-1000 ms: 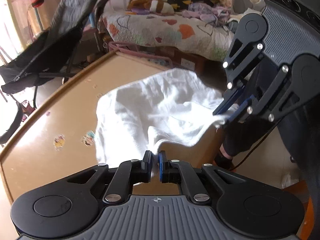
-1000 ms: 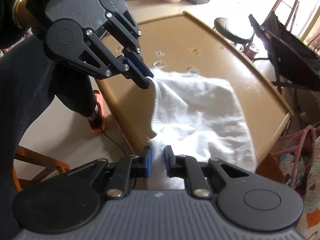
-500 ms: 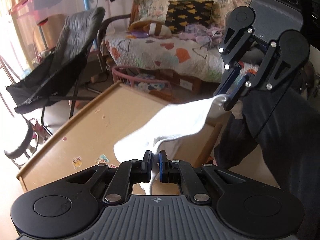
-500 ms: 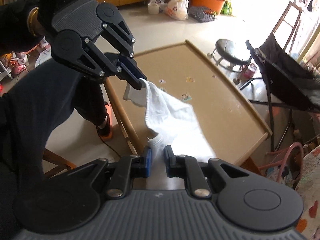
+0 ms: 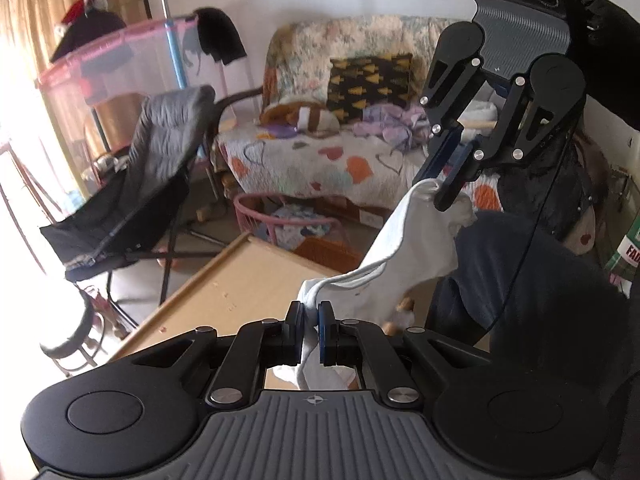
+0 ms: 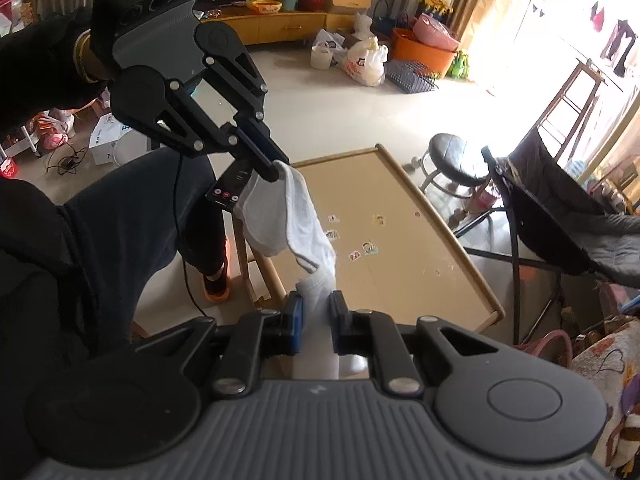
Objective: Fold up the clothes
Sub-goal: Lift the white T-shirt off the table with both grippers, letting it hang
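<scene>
A white garment (image 5: 404, 256) hangs in the air between my two grippers, high above the wooden table (image 5: 240, 280). My left gripper (image 5: 309, 320) is shut on one corner of it. My right gripper (image 5: 438, 190) appears at the upper right of the left wrist view, shut on the other corner. In the right wrist view the white garment (image 6: 296, 220) sags from the left gripper (image 6: 276, 168) down to the right gripper (image 6: 316, 312). Most of the cloth hangs below the grippers, out of sight.
The wooden table (image 6: 400, 248) carries several small stickers and has a raised rim. A person's dark-trousered legs (image 6: 132, 220) stand at its near edge. A black folding chair (image 5: 132, 192), a round stool (image 6: 456, 160), a pink basket (image 5: 288, 220) and a sofa (image 5: 340, 160) surround it.
Both grippers have risen, lifting the white garment off the table. It lay spread on the tabletop a second ago and now hangs bunched between them.
</scene>
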Motion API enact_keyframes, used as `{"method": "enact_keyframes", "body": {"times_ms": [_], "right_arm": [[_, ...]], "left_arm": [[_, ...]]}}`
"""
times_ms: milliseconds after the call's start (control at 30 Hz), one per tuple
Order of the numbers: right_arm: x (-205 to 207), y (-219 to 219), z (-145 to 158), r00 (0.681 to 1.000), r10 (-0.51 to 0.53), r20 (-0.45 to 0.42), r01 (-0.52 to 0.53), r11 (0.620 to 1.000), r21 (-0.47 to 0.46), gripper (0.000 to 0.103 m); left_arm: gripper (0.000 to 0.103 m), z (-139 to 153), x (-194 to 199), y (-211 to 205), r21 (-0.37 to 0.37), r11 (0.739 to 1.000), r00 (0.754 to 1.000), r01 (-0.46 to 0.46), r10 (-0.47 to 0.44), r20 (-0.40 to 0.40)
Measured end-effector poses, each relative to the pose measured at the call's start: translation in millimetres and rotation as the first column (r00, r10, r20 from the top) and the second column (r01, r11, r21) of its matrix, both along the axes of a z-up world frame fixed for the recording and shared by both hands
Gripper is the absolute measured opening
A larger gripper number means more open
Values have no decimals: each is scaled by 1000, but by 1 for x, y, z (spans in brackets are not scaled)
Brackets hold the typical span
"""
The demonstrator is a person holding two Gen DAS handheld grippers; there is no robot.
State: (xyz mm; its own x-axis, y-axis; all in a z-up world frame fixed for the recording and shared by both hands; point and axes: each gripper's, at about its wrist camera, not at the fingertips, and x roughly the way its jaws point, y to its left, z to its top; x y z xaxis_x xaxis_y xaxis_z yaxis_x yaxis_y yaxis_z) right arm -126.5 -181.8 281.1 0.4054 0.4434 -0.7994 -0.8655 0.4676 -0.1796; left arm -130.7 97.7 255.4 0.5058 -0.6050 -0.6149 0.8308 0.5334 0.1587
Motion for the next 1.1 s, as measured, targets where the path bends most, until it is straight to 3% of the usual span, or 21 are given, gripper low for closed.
{"method": "enact_keyframes", "body": {"times_ms": [233, 400, 533, 700, 1100], "right_arm": [[-19, 4, 25, 999, 40, -1, -40, 999, -19, 14], [-27, 9, 29, 997, 69, -15, -70, 997, -36, 14], [-17, 13, 17, 998, 59, -24, -60, 997, -43, 14], [15, 17, -14, 999, 15, -30, -17, 998, -58, 14], [112, 17, -81, 992, -107, -60, 103, 992, -77, 14]], "left_arm": [[7, 44, -32, 6, -17, 1000, 999, 14, -13, 41], [7, 69, -53, 11, -5, 999, 997, 32, -32, 70], [7, 72, -56, 13, 7, 1000, 998, 27, -28, 58], [7, 50, -37, 15, 14, 1000, 1000, -4, 4, 2], [7, -33, 69, 7, 24, 997, 988, -71, 73, -139]]}}
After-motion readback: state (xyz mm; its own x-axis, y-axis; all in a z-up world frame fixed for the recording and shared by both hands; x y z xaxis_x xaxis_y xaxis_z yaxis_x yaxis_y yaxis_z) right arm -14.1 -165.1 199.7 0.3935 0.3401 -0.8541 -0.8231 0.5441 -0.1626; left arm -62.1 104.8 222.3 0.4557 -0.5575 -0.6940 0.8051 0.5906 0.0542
